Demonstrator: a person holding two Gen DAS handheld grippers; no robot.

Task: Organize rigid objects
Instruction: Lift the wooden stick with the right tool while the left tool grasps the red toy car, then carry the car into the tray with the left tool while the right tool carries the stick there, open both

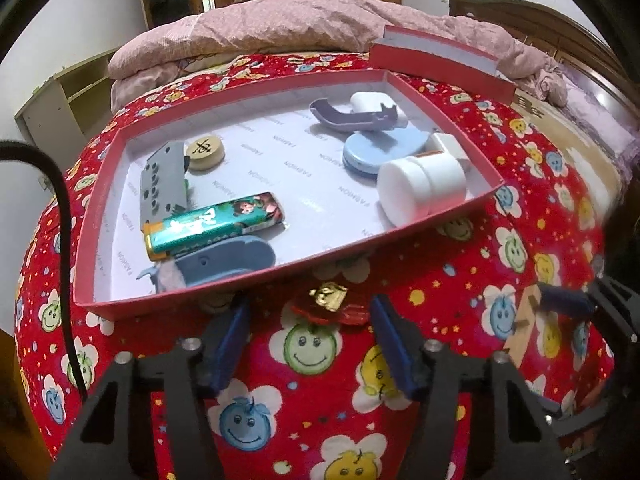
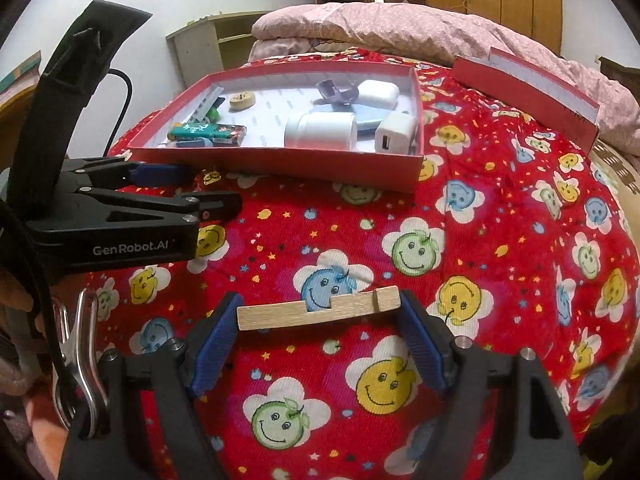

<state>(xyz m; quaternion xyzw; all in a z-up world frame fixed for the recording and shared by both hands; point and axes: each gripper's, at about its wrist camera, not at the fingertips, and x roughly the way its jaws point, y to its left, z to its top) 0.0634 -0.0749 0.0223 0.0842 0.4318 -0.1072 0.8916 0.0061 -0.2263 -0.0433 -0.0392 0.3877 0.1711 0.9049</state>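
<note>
A red shallow box [image 1: 384, 242] [image 2: 280, 160] lies on the bedspread and holds several items: a white jar [image 1: 422, 186], a blue disc, a purple holder, a green packet [image 1: 212, 226], a wooden chess piece [image 1: 205, 153], a grey block and a white charger [image 2: 394, 133]. My left gripper [image 1: 310, 312] is open, with a small red and gold piece [image 1: 328, 304] lying between its fingertips just before the box's near wall. My right gripper [image 2: 319, 312] is shut on a wooden clothespin [image 2: 318, 312], gripping it by its two ends, low over the bedspread.
The red box lid [image 1: 440, 64] [image 2: 524, 92] lies behind the box at the right. A pink quilt [image 1: 280, 28] is piled at the back. The left gripper shows in the right wrist view [image 2: 120, 208] at the left. A metal clip [image 2: 80, 356] hangs near the right gripper.
</note>
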